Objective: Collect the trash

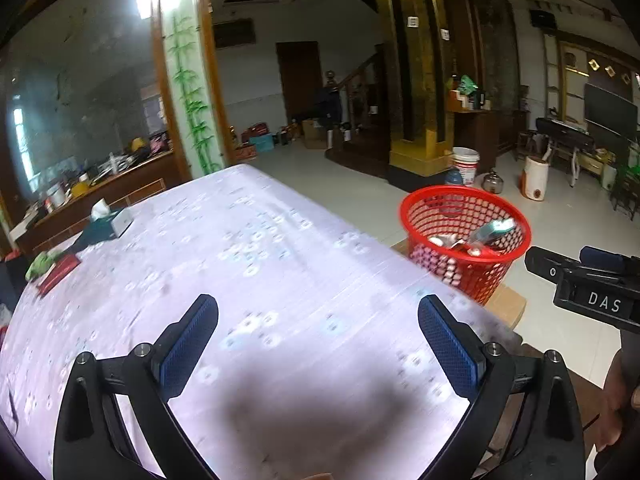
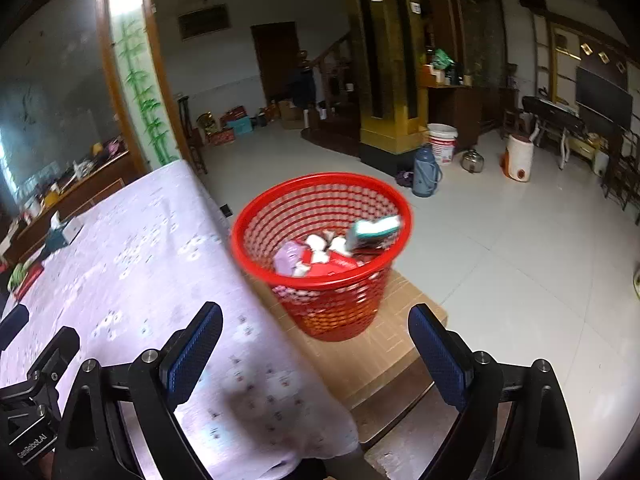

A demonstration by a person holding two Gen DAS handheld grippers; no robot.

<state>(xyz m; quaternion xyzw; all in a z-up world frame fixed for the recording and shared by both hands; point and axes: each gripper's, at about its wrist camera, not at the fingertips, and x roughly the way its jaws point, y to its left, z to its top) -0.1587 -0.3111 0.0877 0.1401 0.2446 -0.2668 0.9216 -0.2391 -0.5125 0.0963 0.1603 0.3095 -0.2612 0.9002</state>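
Note:
A red mesh basket stands on a cardboard box beside the table; it holds wrappers, a purple packet and a teal-and-white pack near its rim. The same basket shows at the right in the left wrist view. My left gripper hovers open over the pale flowered tablecloth, nothing between its blue pads. My right gripper is open and empty, above the table's right edge, short of the basket. On the table's far left lie a tissue box, a red pack and a green item.
The right gripper's body shows at the right edge of the left wrist view. On the tiled floor behind the basket stand a white bucket, a blue flask, a kettle and a white-orange jug. A cluttered sideboard lies left.

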